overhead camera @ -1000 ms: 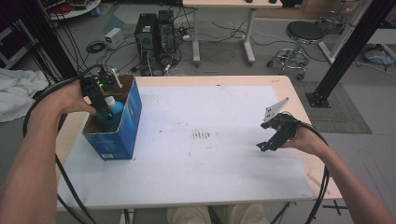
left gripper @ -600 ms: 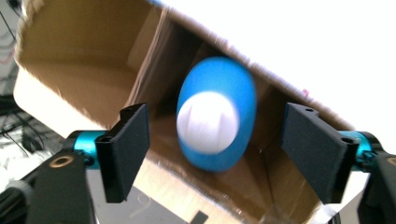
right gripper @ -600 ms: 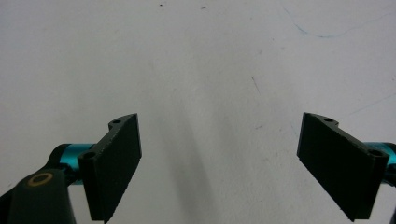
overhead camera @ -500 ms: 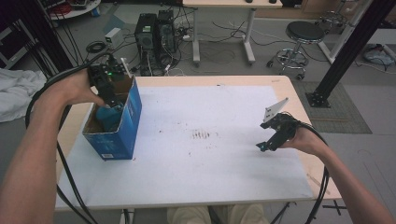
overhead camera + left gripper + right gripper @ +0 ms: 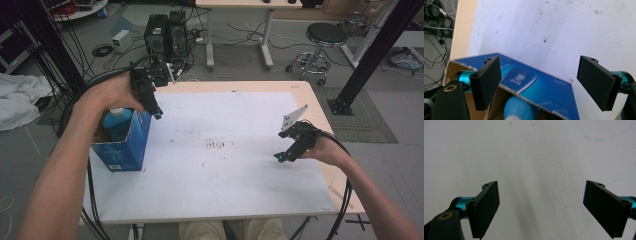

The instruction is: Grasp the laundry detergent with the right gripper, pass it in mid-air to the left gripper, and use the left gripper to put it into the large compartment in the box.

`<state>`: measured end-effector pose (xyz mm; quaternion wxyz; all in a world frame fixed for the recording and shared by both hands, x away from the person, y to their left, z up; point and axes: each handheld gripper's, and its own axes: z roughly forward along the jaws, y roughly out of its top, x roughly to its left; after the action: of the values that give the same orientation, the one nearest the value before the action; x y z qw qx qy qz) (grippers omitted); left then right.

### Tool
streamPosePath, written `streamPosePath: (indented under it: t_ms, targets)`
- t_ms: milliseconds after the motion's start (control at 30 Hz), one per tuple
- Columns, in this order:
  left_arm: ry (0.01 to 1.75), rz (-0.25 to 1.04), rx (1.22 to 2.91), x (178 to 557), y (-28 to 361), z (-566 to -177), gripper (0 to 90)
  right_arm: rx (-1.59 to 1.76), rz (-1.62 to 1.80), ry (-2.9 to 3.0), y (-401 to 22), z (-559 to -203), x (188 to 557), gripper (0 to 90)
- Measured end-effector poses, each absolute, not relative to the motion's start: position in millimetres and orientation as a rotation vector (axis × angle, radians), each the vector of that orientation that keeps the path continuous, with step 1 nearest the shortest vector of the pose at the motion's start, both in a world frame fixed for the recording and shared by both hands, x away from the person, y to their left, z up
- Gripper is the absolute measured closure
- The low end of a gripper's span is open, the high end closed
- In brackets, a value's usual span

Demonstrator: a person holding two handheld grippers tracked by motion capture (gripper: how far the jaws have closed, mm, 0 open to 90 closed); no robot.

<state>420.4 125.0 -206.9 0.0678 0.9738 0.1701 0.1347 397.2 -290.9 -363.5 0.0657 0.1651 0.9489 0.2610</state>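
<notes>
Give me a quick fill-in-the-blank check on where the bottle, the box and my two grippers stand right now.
1. The blue bottle stands inside the open blue ____.
2. The left gripper, above the box, has its jaws ____ with nothing pressed between them.
3. The right gripper hangs over the bare white ____ with its jaws apart.
4. The bottle's cap is ____ in colour.

Missing words: box; open; table top; white

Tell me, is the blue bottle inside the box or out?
Inside. The blue bottle stands in the open blue box, its white cap poking up above the rim.
</notes>
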Motion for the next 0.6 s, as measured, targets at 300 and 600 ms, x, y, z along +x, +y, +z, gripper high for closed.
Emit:
streamPosePath:
  t_ms: [300, 600]
  targets:
    - [0.447, 0.404, 2.940, 421.7, 90.3, -226.2, 18.8, 0.492, 0.783, 2.863, -288.6, -363.1, 397.6, 13.0]
    - [0.371, 0.361, 2.949, 420.1, 58.6, -255.4, 16.1, 0.491, 0.769, 2.863, -286.4, -362.0, 397.7, 13.0]
